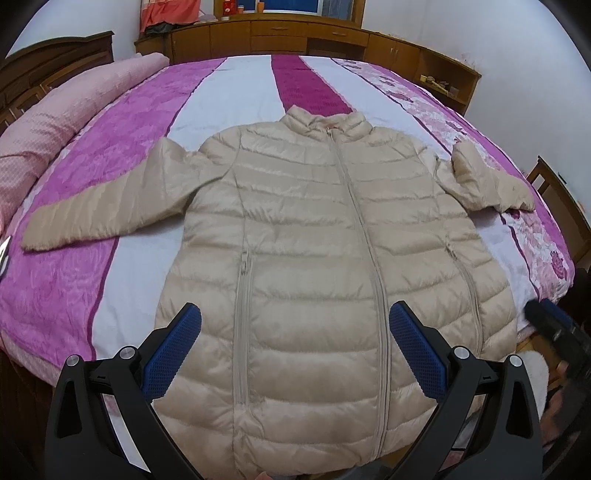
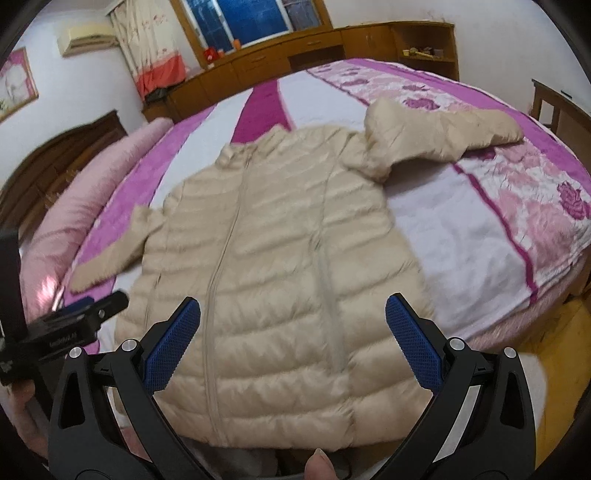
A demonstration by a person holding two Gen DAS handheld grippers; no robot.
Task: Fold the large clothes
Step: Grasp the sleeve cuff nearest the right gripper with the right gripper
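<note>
A beige quilted puffer jacket (image 1: 306, 240) lies flat and zipped, front up, on the bed, collar far, hem toward me. Its left sleeve (image 1: 99, 206) stretches out straight. Its right sleeve (image 1: 487, 181) is bent and rumpled. The jacket also shows in the right wrist view (image 2: 273, 258), with the bent sleeve (image 2: 436, 129) at the upper right. My left gripper (image 1: 295, 354) is open and empty above the hem. My right gripper (image 2: 291, 343) is open and empty above the hem too. The left gripper's body shows at the left of the right wrist view (image 2: 66, 328).
The bed has a pink, purple and white striped cover (image 1: 229, 96). A rolled pink quilt (image 1: 55, 125) lies along its left side by a wooden headboard (image 1: 55, 62). Wooden cabinets (image 1: 295, 33) stand behind. A wooden chair (image 1: 561, 199) stands at the right.
</note>
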